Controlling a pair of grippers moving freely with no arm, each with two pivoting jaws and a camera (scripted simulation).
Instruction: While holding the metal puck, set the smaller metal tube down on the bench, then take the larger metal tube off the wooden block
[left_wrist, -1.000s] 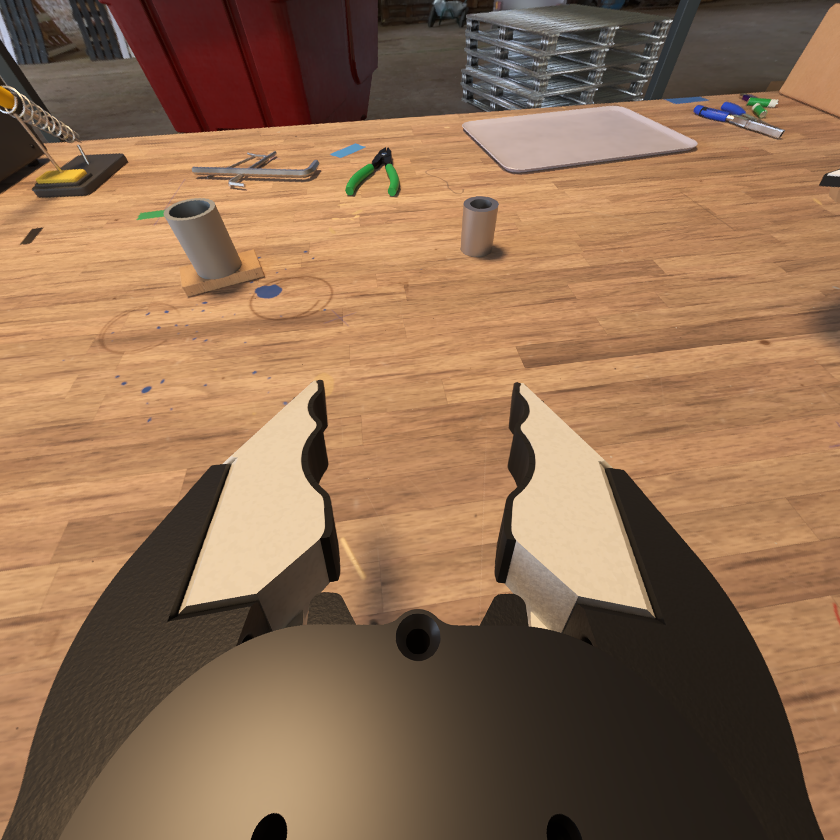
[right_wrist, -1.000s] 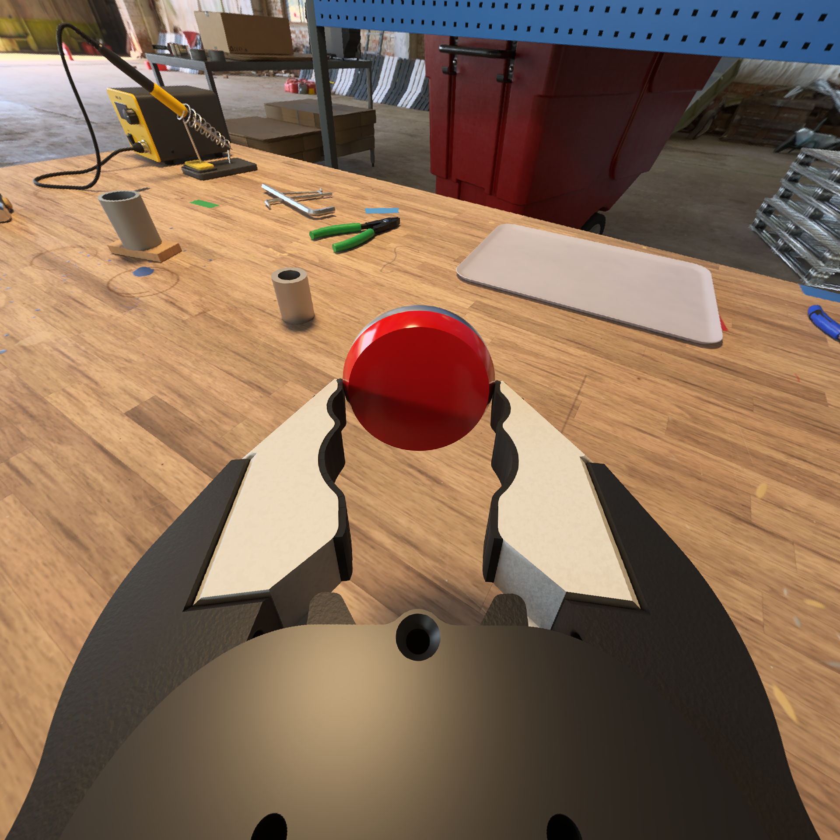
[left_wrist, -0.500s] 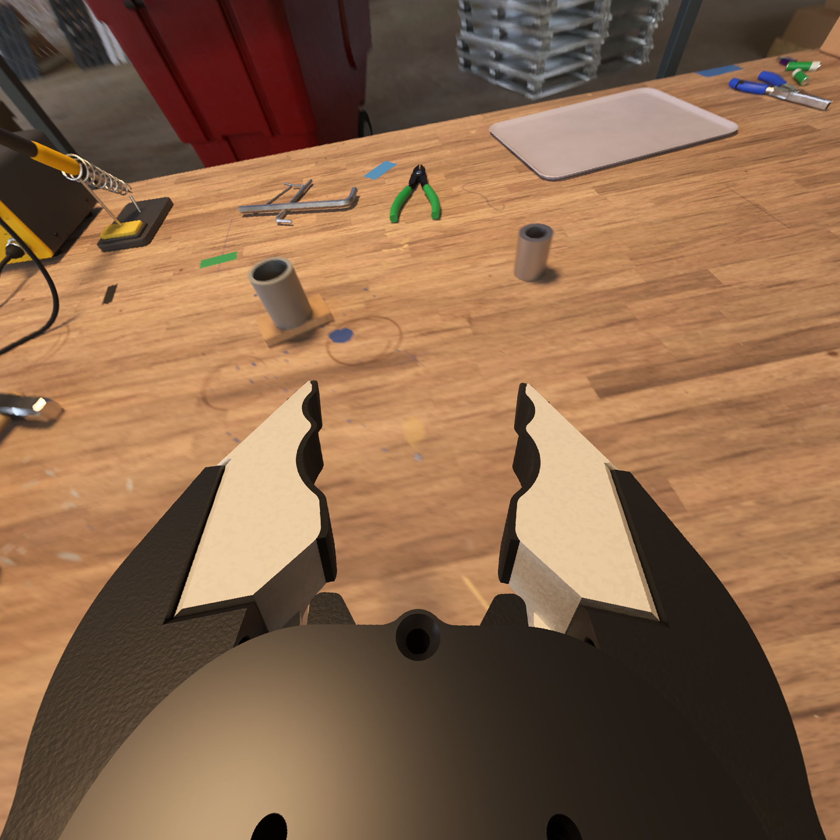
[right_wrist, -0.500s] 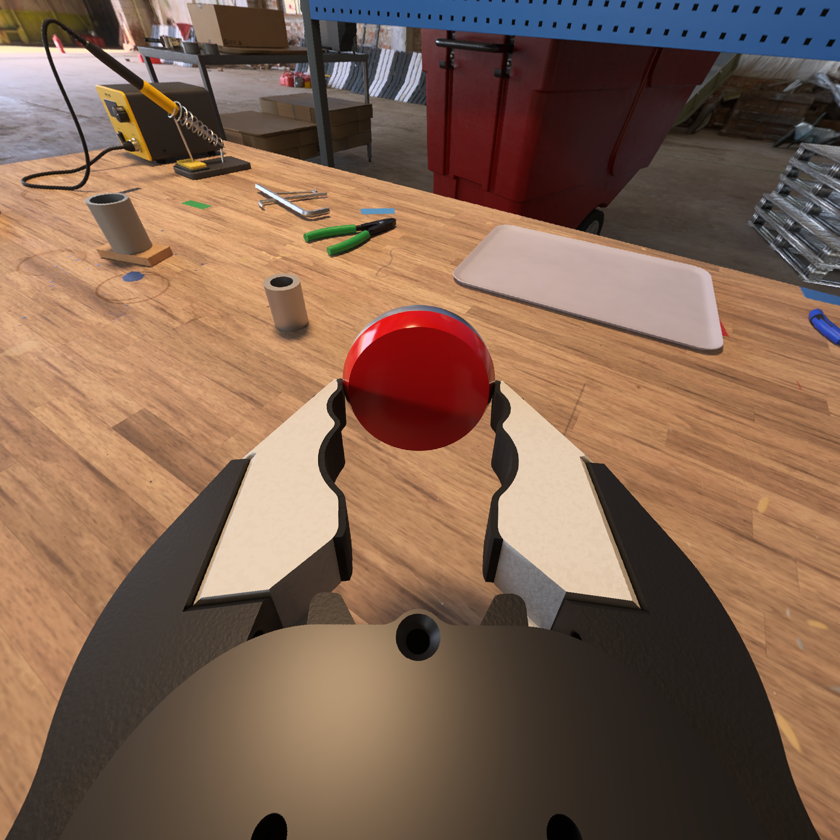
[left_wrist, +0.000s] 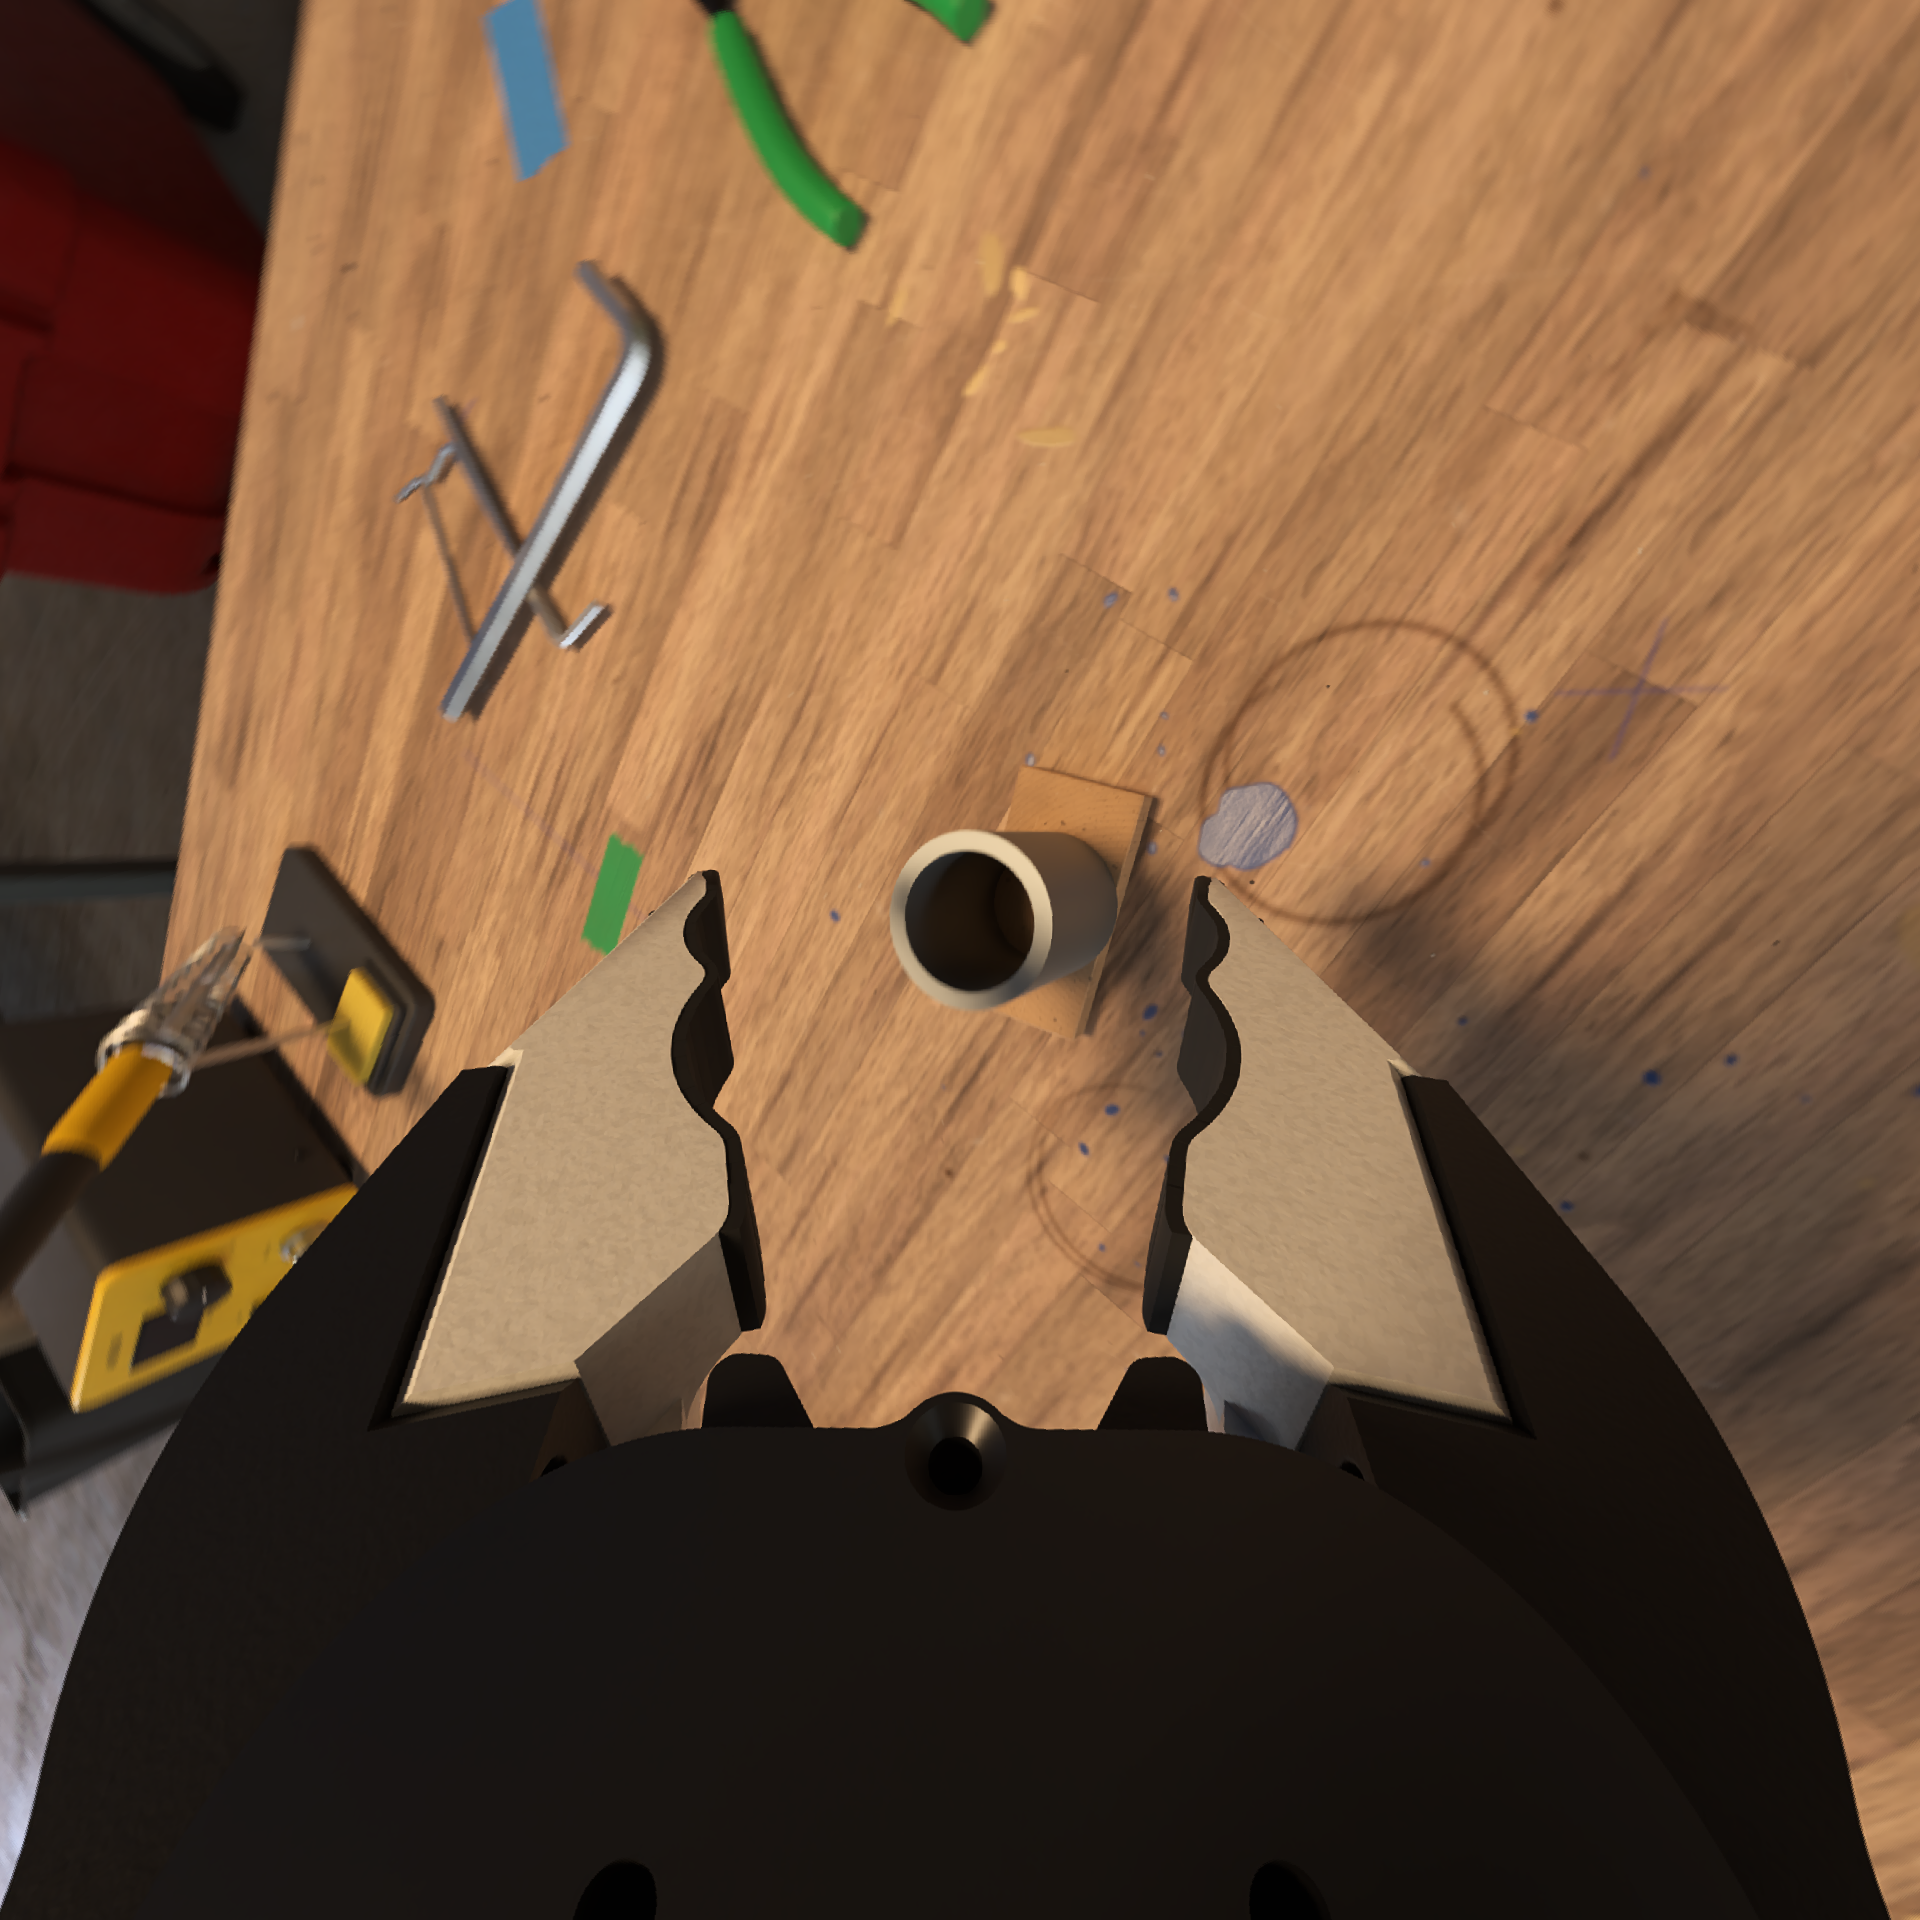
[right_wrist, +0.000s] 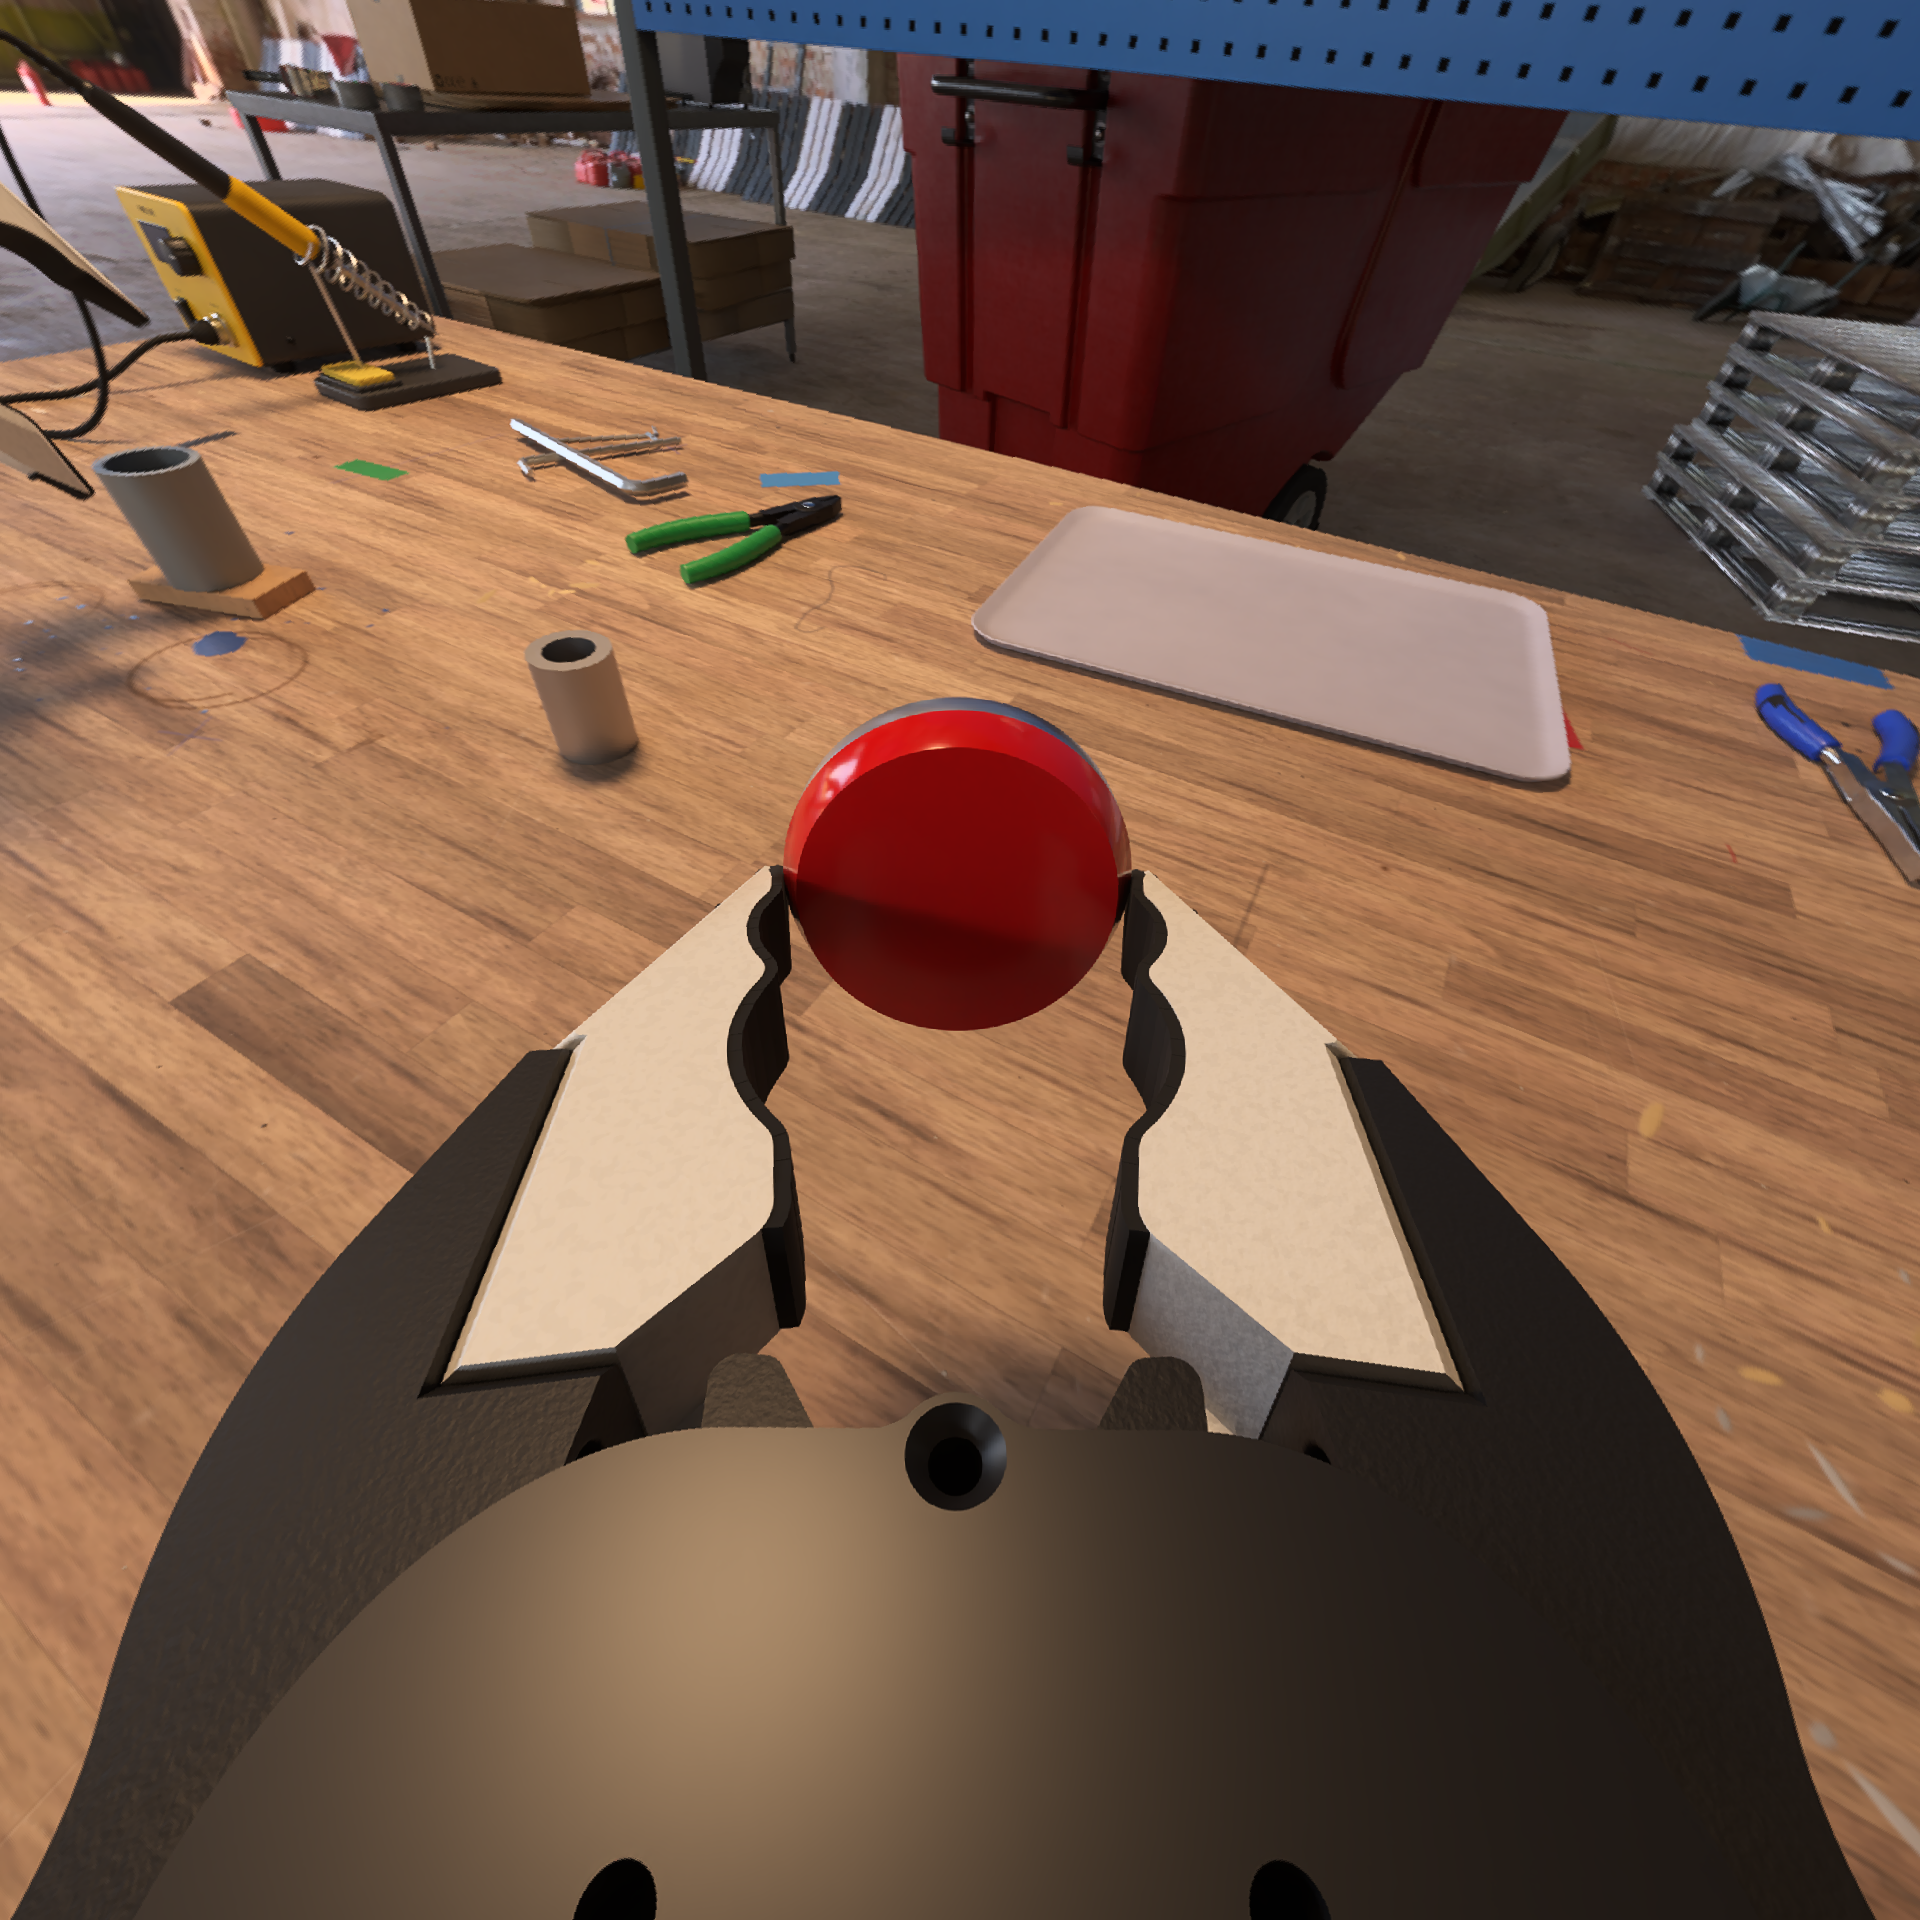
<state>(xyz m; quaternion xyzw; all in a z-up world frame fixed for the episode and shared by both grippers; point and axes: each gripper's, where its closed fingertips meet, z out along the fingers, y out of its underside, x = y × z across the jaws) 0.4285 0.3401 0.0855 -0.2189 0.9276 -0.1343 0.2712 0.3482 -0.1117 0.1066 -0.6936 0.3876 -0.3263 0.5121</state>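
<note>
The larger metal tube (left_wrist: 997, 920) stands upright on the wooden block (left_wrist: 1086, 831). I look down into its open top. My left gripper (left_wrist: 954, 883) is open and empty, above the tube, with a fingertip on each side of it. In the right wrist view the same tube (right_wrist: 177, 514) stands on its block (right_wrist: 223, 594) at far left, with the left gripper's fingertips (right_wrist: 47, 473) beside it. The smaller metal tube (right_wrist: 582, 694) stands upright on the bench. My right gripper (right_wrist: 954, 883) is shut on the metal puck (right_wrist: 954, 868), which shows a glossy red face, held above the bench.
Hex keys (left_wrist: 551, 499), green-handled pliers (left_wrist: 779, 114) and a soldering station (left_wrist: 177, 1309) with its iron stand (left_wrist: 348, 971) lie near the block. A flat pale tray (right_wrist: 1278, 634) and blue-handled pliers (right_wrist: 1839, 748) lie at the right. A red bin (right_wrist: 1174, 260) stands behind the bench.
My left gripper has moved left and forward over the larger tube and tipped to look steeply down on it. The right gripper with the puck has hardly moved.
</note>
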